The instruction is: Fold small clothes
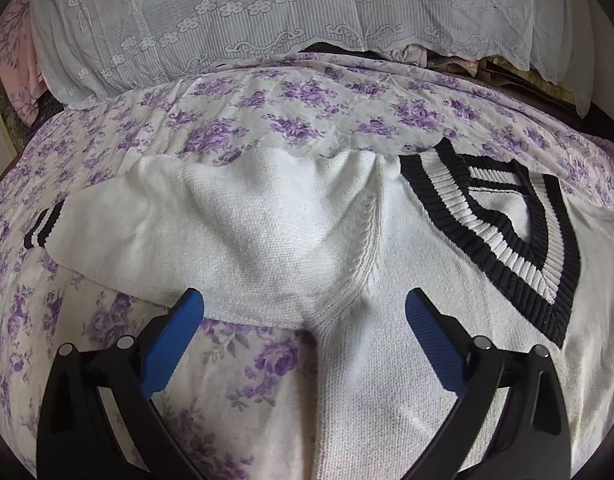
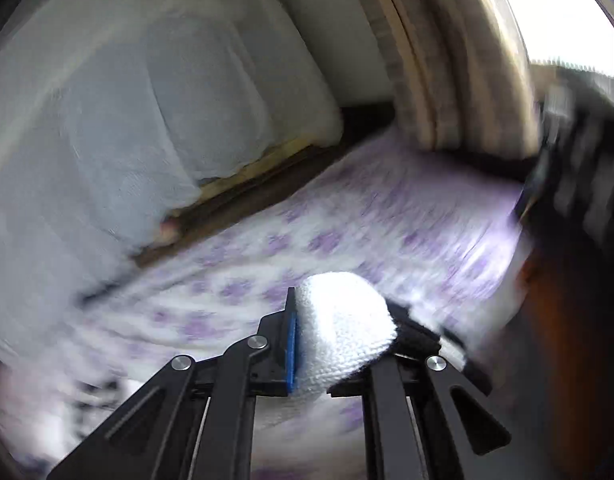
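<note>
A white knit sweater (image 1: 275, 232) with a black-and-white striped V-neck collar (image 1: 503, 228) lies on the purple floral bedsheet (image 1: 267, 112). Its sleeve, with a striped cuff (image 1: 43, 228), stretches to the left. My left gripper (image 1: 305, 308) is open, its blue pads on either side of the armpit seam, just above the fabric. My right gripper (image 2: 307, 320) is shut on a fold of the white sweater fabric (image 2: 343, 328), lifted above the sheet; the right wrist view is motion-blurred.
A white lace-covered pile of bedding (image 1: 267, 20) runs along the back of the bed and shows in the right wrist view (image 2: 147, 120). A pink cloth (image 1: 15, 40) sits at far left. A curtain (image 2: 447, 60) and dark furniture (image 2: 579, 200) stand at right.
</note>
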Tool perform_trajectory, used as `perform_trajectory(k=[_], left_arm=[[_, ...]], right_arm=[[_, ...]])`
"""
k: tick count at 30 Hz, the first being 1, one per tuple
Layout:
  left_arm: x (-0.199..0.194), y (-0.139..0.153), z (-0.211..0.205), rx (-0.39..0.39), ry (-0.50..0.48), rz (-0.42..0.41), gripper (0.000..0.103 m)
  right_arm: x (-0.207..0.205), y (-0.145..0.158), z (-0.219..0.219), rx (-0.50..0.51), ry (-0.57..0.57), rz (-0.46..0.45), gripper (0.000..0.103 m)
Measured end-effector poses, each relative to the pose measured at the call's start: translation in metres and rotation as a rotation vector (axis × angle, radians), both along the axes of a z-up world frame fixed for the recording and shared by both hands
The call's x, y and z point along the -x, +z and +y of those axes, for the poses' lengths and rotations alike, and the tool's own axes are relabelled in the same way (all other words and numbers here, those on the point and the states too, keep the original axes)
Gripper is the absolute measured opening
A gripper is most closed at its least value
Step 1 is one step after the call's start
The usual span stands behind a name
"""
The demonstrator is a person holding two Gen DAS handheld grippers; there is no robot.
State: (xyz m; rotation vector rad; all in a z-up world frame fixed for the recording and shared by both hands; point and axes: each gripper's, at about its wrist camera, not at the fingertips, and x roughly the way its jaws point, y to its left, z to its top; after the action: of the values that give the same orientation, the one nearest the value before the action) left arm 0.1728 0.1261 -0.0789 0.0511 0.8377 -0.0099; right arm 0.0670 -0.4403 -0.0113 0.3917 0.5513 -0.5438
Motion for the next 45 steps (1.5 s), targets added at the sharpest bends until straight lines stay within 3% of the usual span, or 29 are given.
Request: perform_trajectory(k=[2, 4, 5, 7, 8, 9, 13, 15, 18, 21, 22, 25, 28, 29, 31, 35, 39, 42, 45], left_arm=[[-0.001, -0.001, -0.001, -0.005, -0.003, 0.008, 0.098], [-0.001, -0.003, -0.004, -0.025, -0.006, 0.013, 0.098], [0.000, -0.004, -0.006, -0.037, -0.008, 0.013, 0.098], [0.001, -0.004, -0.008, -0.048, -0.014, 0.016, 0.098], [0.003, -0.005, -0.008, -0.050, -0.016, 0.018, 0.098], [0.004, -0.004, -0.008, -0.050, -0.017, 0.019, 0.098], [0.012, 0.003, -0.005, -0.026, -0.021, -0.007, 0.098], [0.013, 0.010, -0.006, -0.012, -0.034, -0.024, 0.098], [0.010, 0.018, -0.015, -0.028, -0.069, -0.032, 0.098], [0.000, 0.021, -0.027, -0.087, -0.085, -0.040, 0.098], [-0.005, 0.020, -0.030, -0.101, -0.089, -0.038, 0.098], [-0.021, 0.013, -0.031, -0.141, -0.073, -0.007, 0.098], [-0.042, -0.007, -0.016, -0.175, 0.012, 0.065, 0.098], [-0.050, -0.017, -0.006, -0.136, 0.028, 0.110, 0.099], [-0.053, -0.015, 0.004, -0.067, 0.030, 0.109, 0.099], [-0.042, -0.009, 0.002, -0.093, 0.040, 0.100, 0.099], [0.000, 0.012, -0.001, 0.014, -0.062, 0.062, 0.098], [0.034, 0.018, -0.010, 0.070, -0.158, 0.065, 0.098], [0.055, 0.001, -0.025, 0.050, -0.218, 0.147, 0.098]], right_arm=[[-0.003, -0.049, -0.023, -0.132, -0.035, 0.181, 0.013], [0.006, -0.078, -0.031, -0.193, -0.047, 0.232, 0.012], [0.014, -0.078, -0.026, -0.163, -0.035, 0.215, 0.014], [0.021, -0.071, -0.014, -0.086, -0.041, 0.262, 0.027], [0.023, -0.067, -0.008, -0.045, -0.063, 0.288, 0.044], [0.026, -0.062, 0.002, -0.005, -0.071, 0.297, 0.050], [0.043, -0.029, 0.049, 0.274, -0.059, 0.211, 0.052], [0.043, -0.011, 0.069, 0.327, -0.041, 0.127, 0.058], [0.010, 0.002, 0.095, 0.180, 0.159, 0.016, 0.060], [-0.056, -0.010, 0.135, -0.022, 0.405, 0.046, 0.060], [-0.073, -0.015, 0.148, -0.045, 0.446, 0.062, 0.060], [-0.126, -0.037, 0.183, -0.070, 0.510, 0.137, 0.059], [-0.169, -0.072, 0.208, -0.092, 0.531, 0.268, 0.058], [-0.178, -0.084, 0.216, -0.086, 0.524, 0.315, 0.062], [-0.185, -0.085, 0.230, 0.029, 0.514, 0.310, 0.066], [-0.151, -0.064, 0.222, -0.044, 0.531, 0.246, 0.065], [-0.071, -0.038, 0.235, 0.011, 0.674, 0.167, 0.065], [-0.013, -0.041, 0.265, 0.077, 0.832, 0.218, 0.065], [0.031, -0.064, 0.288, 0.107, 0.937, 0.341, 0.065]])
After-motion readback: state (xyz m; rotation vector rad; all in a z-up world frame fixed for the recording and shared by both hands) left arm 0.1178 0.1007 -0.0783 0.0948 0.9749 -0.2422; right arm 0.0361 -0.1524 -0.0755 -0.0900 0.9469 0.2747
